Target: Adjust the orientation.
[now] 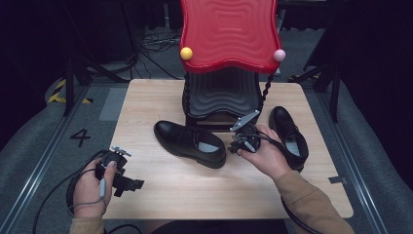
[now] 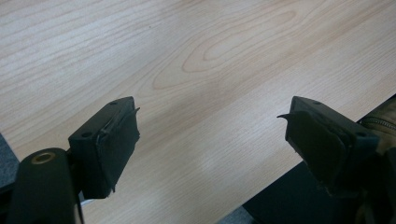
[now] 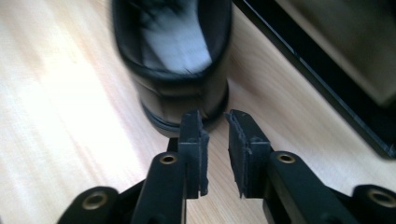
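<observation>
Two black leather shoes lie on the wooden table (image 1: 146, 102). One shoe (image 1: 190, 143) is in the middle, toe to the left; its heel (image 3: 177, 88) is blurred just beyond my right gripper (image 3: 214, 116). That right gripper (image 1: 233, 145) points at the heel with its jaws a narrow gap apart and nothing between them. The second shoe (image 1: 290, 136) lies at the right, partly behind the right hand. My left gripper (image 1: 130, 186) hovers at the table's front left edge; its jaws (image 2: 210, 109) stand wide open over bare wood.
A shoe rack with a red wavy top shelf (image 1: 228, 34) and a black lower shelf (image 1: 221, 95) stands at the back middle of the table; its dark base edge (image 3: 327, 84) runs close to my right gripper. Cables trail off the front edge.
</observation>
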A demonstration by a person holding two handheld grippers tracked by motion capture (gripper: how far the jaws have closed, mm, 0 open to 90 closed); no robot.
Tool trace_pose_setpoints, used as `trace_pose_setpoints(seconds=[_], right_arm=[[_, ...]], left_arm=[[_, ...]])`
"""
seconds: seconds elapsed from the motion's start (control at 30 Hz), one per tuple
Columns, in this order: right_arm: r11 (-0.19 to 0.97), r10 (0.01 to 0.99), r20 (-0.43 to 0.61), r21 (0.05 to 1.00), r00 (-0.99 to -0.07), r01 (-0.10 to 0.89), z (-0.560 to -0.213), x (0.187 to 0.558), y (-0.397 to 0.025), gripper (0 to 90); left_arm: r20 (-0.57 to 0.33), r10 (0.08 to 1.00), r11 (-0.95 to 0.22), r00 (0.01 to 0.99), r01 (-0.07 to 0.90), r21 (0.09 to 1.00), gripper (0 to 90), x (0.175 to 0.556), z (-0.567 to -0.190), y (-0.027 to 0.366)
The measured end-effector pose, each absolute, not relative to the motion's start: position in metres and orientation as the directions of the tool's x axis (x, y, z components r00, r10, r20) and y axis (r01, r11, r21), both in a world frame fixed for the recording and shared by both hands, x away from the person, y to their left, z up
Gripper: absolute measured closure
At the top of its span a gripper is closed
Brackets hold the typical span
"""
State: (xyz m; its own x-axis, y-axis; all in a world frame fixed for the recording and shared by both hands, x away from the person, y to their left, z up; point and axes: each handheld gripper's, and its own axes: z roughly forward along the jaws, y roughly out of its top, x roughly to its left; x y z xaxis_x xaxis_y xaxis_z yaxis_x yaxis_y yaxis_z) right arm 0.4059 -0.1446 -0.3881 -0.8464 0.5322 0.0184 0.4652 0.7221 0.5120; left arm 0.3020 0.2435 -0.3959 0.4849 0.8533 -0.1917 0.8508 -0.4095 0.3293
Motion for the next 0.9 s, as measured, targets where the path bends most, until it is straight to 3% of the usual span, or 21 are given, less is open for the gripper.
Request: trace_pose_setpoints(seconds=[0.4, 0.9], right_arm=[[0.830, 0.369, -0.018, 0.456, -0.929, 0.321, -0.355, 0.403, -0.099, 65.2], [0.921, 0.251, 0.007, 0.307, -0.968, 0.241, -0.398, 0.419, -0.053, 61.0]], left_arm=[[-0.197, 0.844, -0.426, 0.499, 0.847, 0.318, 18.0, 0.311, -0.398, 0.238], [-0.203, 0.843, -0.420, 0.497, 0.847, 0.327, 17.8, 0.309, -0.396, 0.241]])
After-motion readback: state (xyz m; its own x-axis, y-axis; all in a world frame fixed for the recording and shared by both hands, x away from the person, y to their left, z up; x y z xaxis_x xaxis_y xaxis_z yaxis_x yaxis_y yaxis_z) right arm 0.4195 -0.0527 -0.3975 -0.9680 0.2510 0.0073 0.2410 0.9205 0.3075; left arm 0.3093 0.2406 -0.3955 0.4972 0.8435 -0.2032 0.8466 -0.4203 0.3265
